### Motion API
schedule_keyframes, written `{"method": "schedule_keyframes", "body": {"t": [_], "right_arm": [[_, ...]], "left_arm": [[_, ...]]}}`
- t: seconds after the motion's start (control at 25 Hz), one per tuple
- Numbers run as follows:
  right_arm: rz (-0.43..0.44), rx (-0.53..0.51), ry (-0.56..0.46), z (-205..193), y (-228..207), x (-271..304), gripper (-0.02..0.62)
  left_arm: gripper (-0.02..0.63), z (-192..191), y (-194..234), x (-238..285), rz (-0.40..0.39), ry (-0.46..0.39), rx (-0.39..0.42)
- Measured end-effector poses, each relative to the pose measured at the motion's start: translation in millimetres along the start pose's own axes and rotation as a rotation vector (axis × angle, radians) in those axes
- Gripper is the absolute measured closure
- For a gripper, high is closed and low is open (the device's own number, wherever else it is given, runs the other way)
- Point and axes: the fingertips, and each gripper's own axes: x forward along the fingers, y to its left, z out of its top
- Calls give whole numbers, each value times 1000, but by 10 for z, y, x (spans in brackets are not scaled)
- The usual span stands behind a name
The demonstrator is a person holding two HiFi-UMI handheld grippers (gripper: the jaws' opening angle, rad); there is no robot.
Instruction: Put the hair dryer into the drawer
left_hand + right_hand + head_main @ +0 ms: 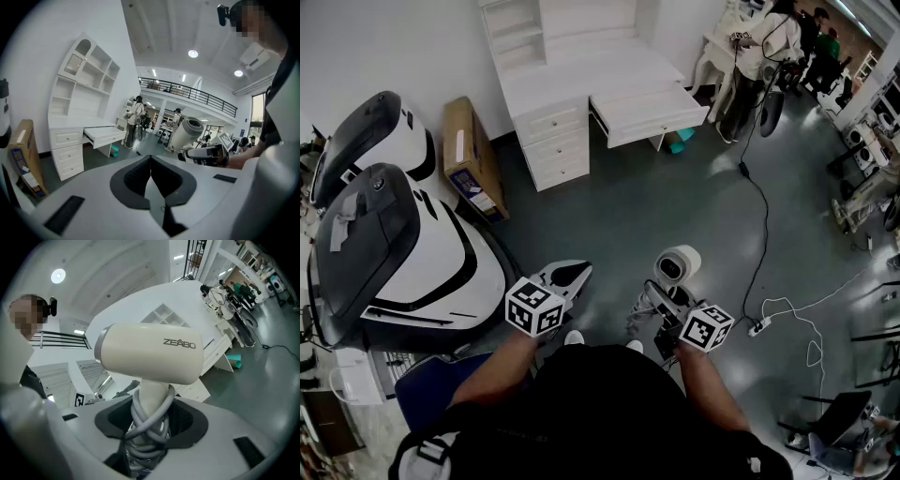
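Note:
A cream hair dryer (678, 265) (150, 352) stands upright in my right gripper (667, 305) (149, 427), which is shut on its handle. The grey cord (147, 420) is wound around that handle between the jaws. My left gripper (572, 277) (151, 164) is shut with nothing in it and hangs to the left of the dryer. In the left gripper view the hair dryer (192, 131) shows at the right. The white desk's drawer (647, 112) (105, 136) is pulled open, well ahead of both grippers across the grey floor.
A cardboard box (473, 159) leans by the desk's drawer stack (553, 141). Large white and black machine shells (394, 244) fill the left. A black cable and a power strip (759, 326) lie on the floor at right. A person (759, 56) stands beyond the desk.

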Motion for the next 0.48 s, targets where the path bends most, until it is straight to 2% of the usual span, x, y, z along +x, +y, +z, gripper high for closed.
{"method": "schedule_keyframes", "body": {"t": [0.48], "right_arm": [[-4, 12, 0, -52, 21, -64, 380]], "left_arm": [[595, 11, -76, -54, -2, -3, 5]]}}
